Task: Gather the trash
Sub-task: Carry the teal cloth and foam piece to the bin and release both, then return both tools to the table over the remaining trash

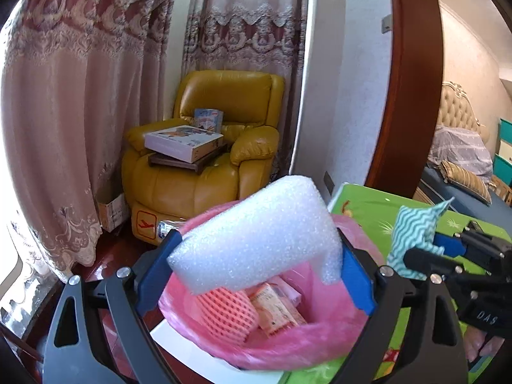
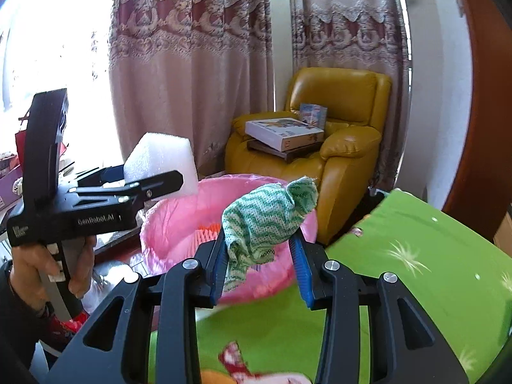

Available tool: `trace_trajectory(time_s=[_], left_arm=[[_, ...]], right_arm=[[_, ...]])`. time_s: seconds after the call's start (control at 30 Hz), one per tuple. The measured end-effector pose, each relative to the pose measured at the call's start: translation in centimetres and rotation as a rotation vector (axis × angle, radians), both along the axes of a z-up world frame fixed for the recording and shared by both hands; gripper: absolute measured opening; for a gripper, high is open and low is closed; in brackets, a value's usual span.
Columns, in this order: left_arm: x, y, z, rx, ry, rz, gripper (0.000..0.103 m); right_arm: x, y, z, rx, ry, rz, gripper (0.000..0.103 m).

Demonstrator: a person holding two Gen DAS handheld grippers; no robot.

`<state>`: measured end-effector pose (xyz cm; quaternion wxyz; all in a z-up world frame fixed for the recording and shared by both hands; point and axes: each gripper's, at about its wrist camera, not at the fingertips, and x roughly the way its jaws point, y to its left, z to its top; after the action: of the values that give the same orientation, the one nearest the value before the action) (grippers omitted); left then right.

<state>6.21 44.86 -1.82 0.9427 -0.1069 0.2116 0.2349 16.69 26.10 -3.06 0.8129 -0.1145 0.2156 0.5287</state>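
Note:
My left gripper (image 1: 259, 243) is shut on a white foam block (image 1: 256, 233), its blue pads pressing on both ends, right over the pink-lined bin (image 1: 320, 345). Inside the bin lie a pink mesh sleeve (image 1: 227, 316) and orange packets (image 1: 275, 310). My right gripper (image 2: 258, 235) is shut on a crumpled green-and-white wavy cloth (image 2: 265, 220), held at the near rim of the bin (image 2: 172, 220). In the right wrist view the left gripper (image 2: 150, 177) with the foam block (image 2: 163, 153) is at the left, held by a hand (image 2: 35, 265). The right gripper (image 1: 425, 249) with the cloth (image 1: 412, 233) shows at the right of the left wrist view.
A green patterned mat (image 2: 416, 256) lies under and to the right of the bin. Behind the bin a yellow armchair (image 1: 208, 160) carries a flat box (image 1: 182, 142). Long curtains (image 1: 80, 112) hang at the back. A wooden door frame (image 1: 412, 80) stands at the right.

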Motion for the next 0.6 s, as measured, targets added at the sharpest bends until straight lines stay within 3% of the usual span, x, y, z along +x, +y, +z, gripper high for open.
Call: trace_trajectory(time_s=[0.07,0.17,0.27,0.43,0.6], left_arm=[[0.3,1.5,0.2,-0.031,-0.012,0.002,0.092],[0.8,3.2,0.9,-0.069,-0.035,0.019,0.095],[0.7,3.7,1.5,-0.073,-0.046,0.027,0.098],[-0.2,1.2,1.9,-0.016,-0.037,0.064,0.098],[-1.0,-4.3,2.2,0.023,-0.046,0.066,0.098]], right_arm=[[0.6,1.4,-0.2,-0.001,0.01,0.03,0.045],[1.1,2.8,-0.4,-0.018,0.004,0.043,0.089],[1.1,1.5,0.1,0.023,-0.009,0.034,0.09],[0.4,-3.0,1.7,0.06,-0.015,0.007,0.09],[-1.5,-9.0,1.8,0.014,-0.082,-0.066,0.09]])
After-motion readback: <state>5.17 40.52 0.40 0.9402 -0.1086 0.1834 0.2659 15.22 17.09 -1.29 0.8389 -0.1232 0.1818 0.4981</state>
